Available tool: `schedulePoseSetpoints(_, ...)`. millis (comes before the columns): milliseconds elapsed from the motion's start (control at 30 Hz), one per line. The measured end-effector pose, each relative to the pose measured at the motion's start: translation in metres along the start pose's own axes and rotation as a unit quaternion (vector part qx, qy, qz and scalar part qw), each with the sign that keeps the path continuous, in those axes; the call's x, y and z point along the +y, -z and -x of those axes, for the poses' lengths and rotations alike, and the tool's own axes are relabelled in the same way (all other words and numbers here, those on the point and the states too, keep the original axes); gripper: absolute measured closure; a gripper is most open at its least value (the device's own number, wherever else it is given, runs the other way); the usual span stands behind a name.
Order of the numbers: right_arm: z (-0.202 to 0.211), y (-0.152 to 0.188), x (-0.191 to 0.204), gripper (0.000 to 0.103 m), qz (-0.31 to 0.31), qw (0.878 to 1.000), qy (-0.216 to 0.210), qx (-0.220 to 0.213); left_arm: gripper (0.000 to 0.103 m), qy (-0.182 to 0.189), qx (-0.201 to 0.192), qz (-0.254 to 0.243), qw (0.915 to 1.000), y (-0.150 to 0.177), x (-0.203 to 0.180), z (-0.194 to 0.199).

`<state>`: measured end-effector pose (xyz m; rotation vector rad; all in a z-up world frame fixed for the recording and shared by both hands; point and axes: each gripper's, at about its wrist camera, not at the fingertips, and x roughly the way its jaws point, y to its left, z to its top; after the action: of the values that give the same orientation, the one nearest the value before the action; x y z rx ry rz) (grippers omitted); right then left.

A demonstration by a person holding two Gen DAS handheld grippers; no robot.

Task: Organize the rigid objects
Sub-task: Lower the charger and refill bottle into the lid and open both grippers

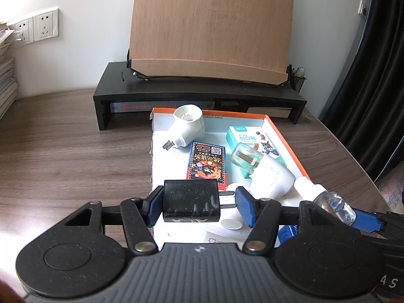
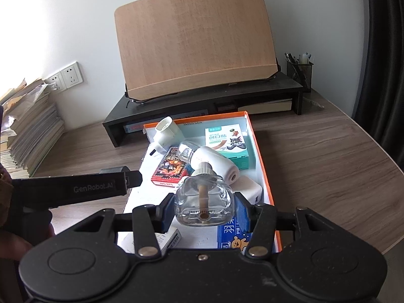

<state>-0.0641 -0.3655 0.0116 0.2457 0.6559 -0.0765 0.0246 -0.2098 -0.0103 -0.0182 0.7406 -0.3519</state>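
Note:
My left gripper is shut on a black plug adapter, its prongs touching the right pad, held over the near left corner of the orange-rimmed box. My right gripper is shut on a clear glass bottle with a ribbed white cap, above the box's near end. Inside the box lie a white plug-in heater, a red card pack, a teal bandage box and a second white heater with a greenish bottle. The clear bottle also shows in the left wrist view.
A black monitor riser with a tilted wooden board stands behind the box. A mesh pen cup sits at its right end. Stacked books lie at the left; wall sockets behind. A white charger lies in the box.

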Motion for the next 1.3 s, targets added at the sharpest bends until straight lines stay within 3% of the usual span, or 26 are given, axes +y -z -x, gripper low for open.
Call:
schedulePoseSetpoints(833,-0.027,0.0,0.008,0.043,-0.002,0.999,0.01,0.035,0.042,0.013,0.038,0.001,0.9992,0.0,0.011,-0.031)
schedulePoseSetpoints(1033,-0.019,-0.003,0.008,0.034,0.002,1.0,0.013,0.014,0.042,0.016,0.041,0.006,0.999,0.0,0.012,-0.032)
schedulePoseSetpoints(1300,-0.006,-0.002,-0.003,0.032,-0.012,1.0,0.029,0.004,0.042,0.024,0.054,0.014,0.9981,0.0,0.011,-0.04)
